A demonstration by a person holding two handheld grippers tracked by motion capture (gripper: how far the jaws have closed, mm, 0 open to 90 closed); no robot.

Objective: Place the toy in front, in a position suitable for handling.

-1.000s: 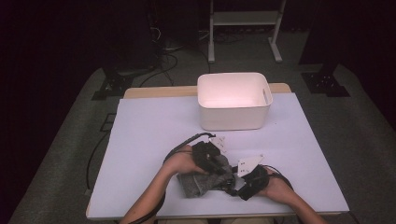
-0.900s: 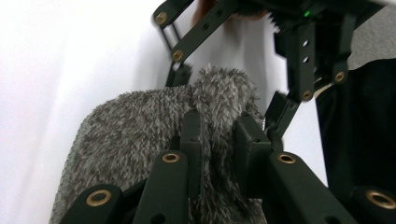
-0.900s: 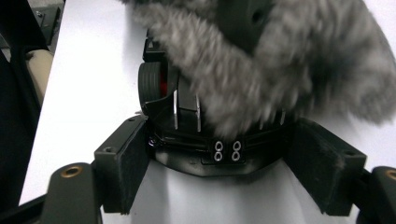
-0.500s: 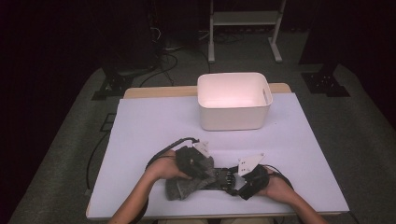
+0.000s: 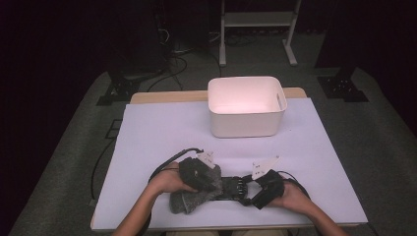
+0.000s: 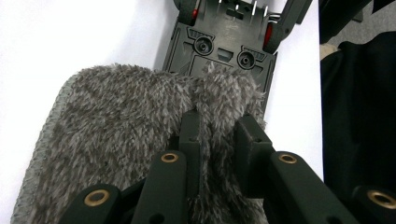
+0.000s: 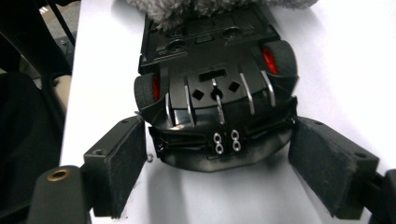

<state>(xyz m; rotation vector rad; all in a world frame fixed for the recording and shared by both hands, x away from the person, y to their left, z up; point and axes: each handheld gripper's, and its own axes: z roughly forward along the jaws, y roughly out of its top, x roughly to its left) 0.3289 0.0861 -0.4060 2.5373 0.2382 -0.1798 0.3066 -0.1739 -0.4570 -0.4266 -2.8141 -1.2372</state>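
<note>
Grey fuzzy cloth (image 6: 116, 135) is pinched in our left gripper (image 6: 219, 140), lying over the upturned toy car (image 7: 215, 88) near the table's front edge. Our right gripper (image 7: 217, 172) has just been opening around the car's end, not pressing. Next, we wipe along the underside.

A table (image 5: 147, 132) covered with a white sheet is set on grey carpeted floor (image 5: 64, 162), with a strip of wooden edge exposed along its far side. Black cables (image 5: 172, 59) are laid across the floor behind it, beside the white legs of a stand (image 5: 255, 19). The surroundings are left dark, and what appear to be black stand bases (image 5: 344, 88) are placed at both far corners.
</note>
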